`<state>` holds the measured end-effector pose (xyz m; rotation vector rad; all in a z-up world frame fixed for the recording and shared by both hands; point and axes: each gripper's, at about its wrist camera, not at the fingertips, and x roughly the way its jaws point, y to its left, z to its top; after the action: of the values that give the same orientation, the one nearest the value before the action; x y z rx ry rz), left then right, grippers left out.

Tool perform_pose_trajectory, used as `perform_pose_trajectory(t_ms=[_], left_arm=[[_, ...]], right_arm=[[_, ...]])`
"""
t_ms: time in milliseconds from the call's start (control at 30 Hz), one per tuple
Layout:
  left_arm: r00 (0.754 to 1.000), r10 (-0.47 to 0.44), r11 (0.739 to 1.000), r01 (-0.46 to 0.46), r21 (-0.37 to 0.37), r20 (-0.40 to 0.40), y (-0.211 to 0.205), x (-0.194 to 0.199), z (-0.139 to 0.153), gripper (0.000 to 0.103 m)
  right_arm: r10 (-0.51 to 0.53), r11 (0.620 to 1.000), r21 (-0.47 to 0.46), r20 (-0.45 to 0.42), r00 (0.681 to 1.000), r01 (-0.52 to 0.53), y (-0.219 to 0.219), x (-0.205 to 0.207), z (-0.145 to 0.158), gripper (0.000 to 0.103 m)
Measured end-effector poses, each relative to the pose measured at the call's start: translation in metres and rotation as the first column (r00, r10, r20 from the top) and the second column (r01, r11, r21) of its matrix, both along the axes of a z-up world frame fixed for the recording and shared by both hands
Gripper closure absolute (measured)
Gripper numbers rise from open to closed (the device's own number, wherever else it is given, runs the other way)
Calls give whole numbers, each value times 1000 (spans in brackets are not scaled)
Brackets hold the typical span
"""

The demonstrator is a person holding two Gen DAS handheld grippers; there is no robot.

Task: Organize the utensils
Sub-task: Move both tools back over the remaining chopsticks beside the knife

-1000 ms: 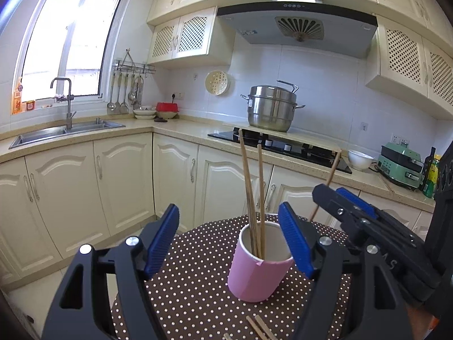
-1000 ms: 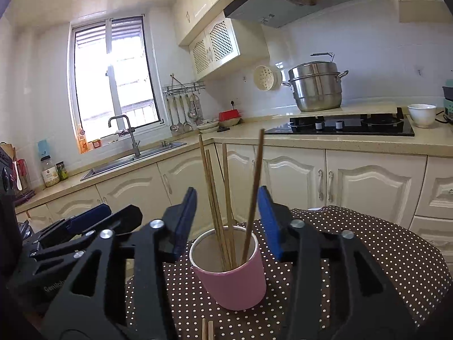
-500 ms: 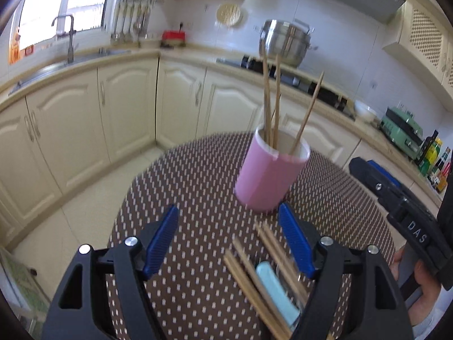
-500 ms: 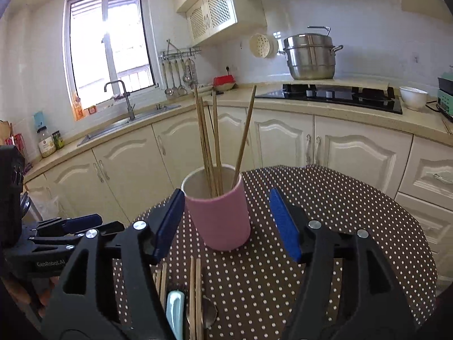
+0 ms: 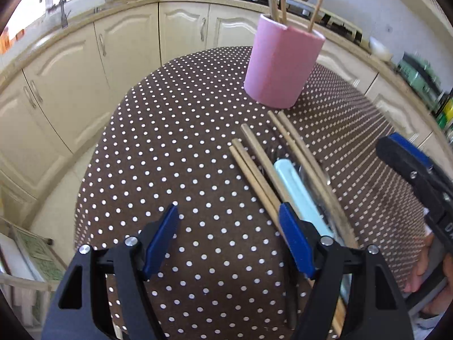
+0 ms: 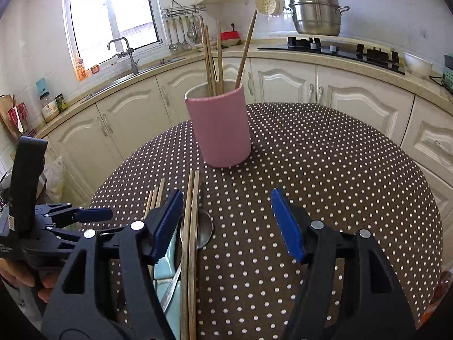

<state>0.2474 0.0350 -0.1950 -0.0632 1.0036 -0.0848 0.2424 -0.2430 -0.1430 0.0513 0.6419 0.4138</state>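
A pink cup [image 5: 283, 65] [image 6: 219, 130] stands upright at the far side of the dotted brown table [image 5: 170, 141] [image 6: 325, 170], with several wooden chopsticks [image 6: 218, 53] in it. Nearer lie loose chopsticks [image 5: 254, 167] [image 6: 192, 226], a light-blue handled utensil [image 5: 294, 181] [image 6: 164, 269] and a metal spoon [image 6: 204, 229]. My left gripper [image 5: 228, 212] hangs open over bare cloth, its right finger above the chopstick pile. My right gripper [image 6: 226, 198] has its jaws opening, nothing between them, the pile under its left finger. Each gripper shows in the other view [image 5: 407, 158] [image 6: 93, 214].
Cream cabinets and a countertop curve behind the table. A sink with a tap [image 6: 124, 53] is at the left, a steel pot [image 6: 315, 11] on a black hob at the right. The table edge drops to the floor at the left [image 5: 56, 198]. A hand [image 5: 430, 277] holds the right gripper.
Both grippers have sunk and tipped down towards the table. The cup has slid up in both views and the loose utensils have come into sight. The right jaws have spread wider.
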Motion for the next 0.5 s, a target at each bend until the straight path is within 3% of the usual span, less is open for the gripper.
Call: perform_pose_trajectory(t_ms=[267,500], left_arm=[[1000,-4,998,4,68,0,-12,-3,-3,31],[999,4,997,-1,72,-32,-2,-1,-7,31]], right_arm=[[11,1000,3,-29,1000,-11,-2,0,-5,37],[35,999,-7,-61,998,-36,3,4,-9,37]])
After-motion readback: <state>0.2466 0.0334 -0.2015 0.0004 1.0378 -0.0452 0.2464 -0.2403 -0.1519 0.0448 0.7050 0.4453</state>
